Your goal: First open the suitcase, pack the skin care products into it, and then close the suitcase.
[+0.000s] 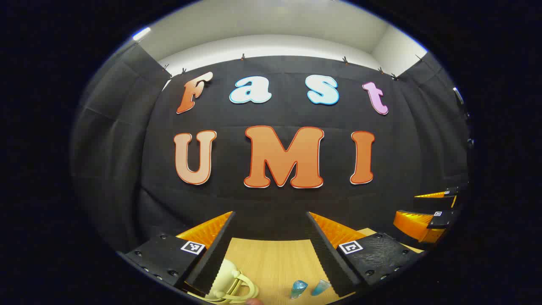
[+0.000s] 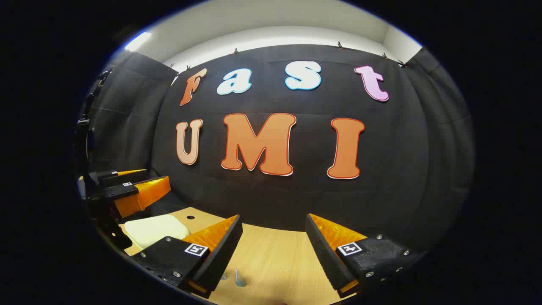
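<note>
My left gripper (image 1: 270, 220) is held above the wooden table (image 1: 275, 258), open, with nothing between its fingers. Below its left finger lies the cream suitcase (image 1: 226, 281), its looped handle toward me; the lid looks shut. Two small translucent blue skin care items (image 1: 299, 289) (image 1: 320, 287) lie on the table by the right finger. My right gripper (image 2: 273, 220) is also open and empty above the table, with one small blue item (image 2: 240, 279) under it. The suitcase (image 2: 154, 228) lies to its left, beneath the left gripper (image 2: 157, 176).
The black cloth wall stands close behind the table's far edge. A small round hole (image 2: 190, 217) marks the tabletop (image 2: 275, 254) near the suitcase. The right gripper (image 1: 405, 207) hangs at the far right of the left gripper view, level with my left one.
</note>
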`<state>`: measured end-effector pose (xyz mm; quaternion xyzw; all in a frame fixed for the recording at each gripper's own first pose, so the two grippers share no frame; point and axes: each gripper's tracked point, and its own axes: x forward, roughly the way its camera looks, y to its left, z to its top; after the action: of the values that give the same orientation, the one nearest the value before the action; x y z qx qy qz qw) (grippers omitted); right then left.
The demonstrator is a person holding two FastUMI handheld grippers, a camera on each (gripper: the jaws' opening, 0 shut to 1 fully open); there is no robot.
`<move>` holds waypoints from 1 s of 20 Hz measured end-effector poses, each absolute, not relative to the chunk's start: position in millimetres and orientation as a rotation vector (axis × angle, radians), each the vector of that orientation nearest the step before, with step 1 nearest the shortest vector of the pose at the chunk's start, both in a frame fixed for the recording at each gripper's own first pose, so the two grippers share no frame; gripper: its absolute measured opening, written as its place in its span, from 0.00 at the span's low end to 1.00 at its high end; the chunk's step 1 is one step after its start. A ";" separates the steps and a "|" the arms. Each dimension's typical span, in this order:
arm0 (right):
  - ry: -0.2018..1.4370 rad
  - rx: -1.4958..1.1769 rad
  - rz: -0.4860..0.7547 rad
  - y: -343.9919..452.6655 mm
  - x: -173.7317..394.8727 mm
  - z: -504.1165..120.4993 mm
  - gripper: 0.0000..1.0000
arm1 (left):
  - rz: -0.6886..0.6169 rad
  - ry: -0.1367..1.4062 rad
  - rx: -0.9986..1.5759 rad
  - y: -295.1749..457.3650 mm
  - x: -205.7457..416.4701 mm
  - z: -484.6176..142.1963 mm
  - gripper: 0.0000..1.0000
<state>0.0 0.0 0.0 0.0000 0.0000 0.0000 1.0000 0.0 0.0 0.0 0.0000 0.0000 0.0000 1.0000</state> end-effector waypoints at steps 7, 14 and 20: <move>-0.009 0.002 0.022 -13.1 -3.9 -3.9 0.95 | 0.080 0.002 0.019 4.7 -4.3 -2.1 0.99; -0.003 0.011 -0.053 -2.0 2.3 -2.2 0.95 | 0.007 -0.016 0.054 3.3 4.7 2.2 0.99; 0.028 0.003 -0.076 22.1 7.6 -8.4 0.95 | -0.052 0.032 0.126 22.8 11.9 -22.3 0.98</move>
<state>7.6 22.1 -8.4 0.0017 0.0139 -0.0382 0.9992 11.9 22.8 -22.3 0.0628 0.0159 -0.0258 0.9976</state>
